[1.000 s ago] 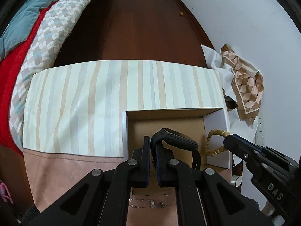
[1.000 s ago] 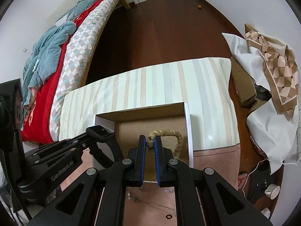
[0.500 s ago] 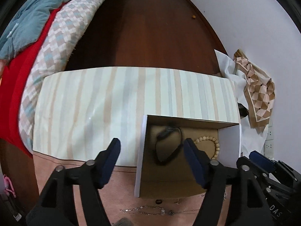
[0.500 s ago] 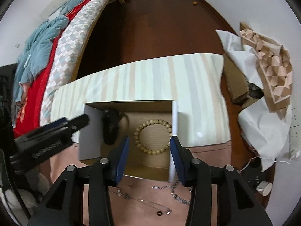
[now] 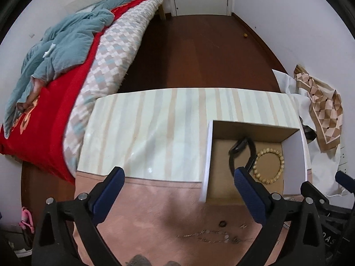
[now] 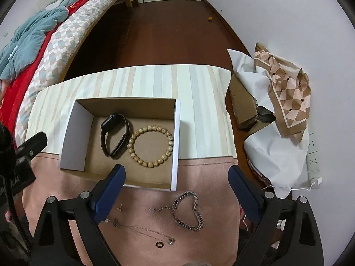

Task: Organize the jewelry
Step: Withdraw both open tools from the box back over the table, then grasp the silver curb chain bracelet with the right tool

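Note:
An open cardboard box (image 6: 66, 133) stands on the table. Inside lie a black smartwatch (image 6: 109, 122) and, touching it on the right, a wooden bead bracelet (image 6: 133, 141). My right gripper (image 6: 176, 170) hovers over the box's near edge, jaws opening, nothing between them. My left gripper (image 5: 179, 174) hangs left of the box (image 5: 208, 155), jaws opening too, with nothing between them; the watch (image 5: 238, 146) and bracelet (image 5: 281, 155) show past its right finger. On the pink cloth near me lie a chunky chain (image 6: 199, 217), a thin necklace (image 6: 142, 229), a ring (image 6: 159, 244) and a small earring (image 6: 120, 207).
A striped cloth (image 6: 144, 82) covers the table's far half and pink cloth (image 5: 155, 199) the near half. A bed with red and checked bedding (image 5: 106, 62) runs along the left. White paper and a patterned scarf (image 6: 286, 88) are piled at the right, by a cardboard box (image 6: 241, 106) and a power strip (image 6: 314, 161).
Both grippers opened from shut, letting go of the watch and the bead bracelet, which now lie flat in the box. Both drew back toward me; the left one also shifted leftward.

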`<state>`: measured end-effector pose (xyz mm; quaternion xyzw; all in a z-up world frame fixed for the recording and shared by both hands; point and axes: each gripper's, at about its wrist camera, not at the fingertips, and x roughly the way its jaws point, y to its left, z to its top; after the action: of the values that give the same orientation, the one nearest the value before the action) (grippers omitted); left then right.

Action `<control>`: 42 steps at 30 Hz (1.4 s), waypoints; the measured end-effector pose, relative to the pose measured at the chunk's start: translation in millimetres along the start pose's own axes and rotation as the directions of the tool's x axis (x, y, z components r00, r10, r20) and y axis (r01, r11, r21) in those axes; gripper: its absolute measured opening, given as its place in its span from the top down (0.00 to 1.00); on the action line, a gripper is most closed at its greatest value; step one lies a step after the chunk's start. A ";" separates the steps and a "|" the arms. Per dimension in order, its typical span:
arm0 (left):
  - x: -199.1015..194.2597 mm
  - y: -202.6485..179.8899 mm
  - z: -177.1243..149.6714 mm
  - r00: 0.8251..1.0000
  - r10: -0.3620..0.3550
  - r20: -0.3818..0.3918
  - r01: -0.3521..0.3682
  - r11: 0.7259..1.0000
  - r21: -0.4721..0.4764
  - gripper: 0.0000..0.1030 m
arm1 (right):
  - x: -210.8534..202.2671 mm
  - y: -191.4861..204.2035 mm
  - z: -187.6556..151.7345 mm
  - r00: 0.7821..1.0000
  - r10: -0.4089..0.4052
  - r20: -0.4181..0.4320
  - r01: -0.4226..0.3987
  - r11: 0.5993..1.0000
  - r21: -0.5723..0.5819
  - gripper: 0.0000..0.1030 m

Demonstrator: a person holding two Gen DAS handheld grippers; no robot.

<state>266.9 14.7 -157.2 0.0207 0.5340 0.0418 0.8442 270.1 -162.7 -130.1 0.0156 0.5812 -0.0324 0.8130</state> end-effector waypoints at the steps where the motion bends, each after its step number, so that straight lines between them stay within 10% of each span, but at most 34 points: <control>1: -2.7 1.3 -3.0 1.000 0.004 0.005 -0.004 1.000 0.000 0.02 | -1.4 1.9 -2.3 1.000 -0.003 0.004 0.003 1.000 0.000 0.03; 29: -142.2 31.2 -75.6 0.977 -0.012 0.213 0.021 0.999 -0.042 0.02 | -152.7 14.5 -81.7 0.963 -0.025 0.268 0.023 1.000 0.013 0.00; 42: -125.8 57.6 -106.0 0.973 0.082 0.216 -0.064 0.994 -0.090 0.02 | -139.1 -6.1 -115.1 0.966 0.082 0.246 -0.113 0.987 0.116 0.00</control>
<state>114.7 59.3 -84.9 0.0099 0.4343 0.0923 0.8960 116.2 -156.8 -35.7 0.0928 0.4737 -0.0316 0.8752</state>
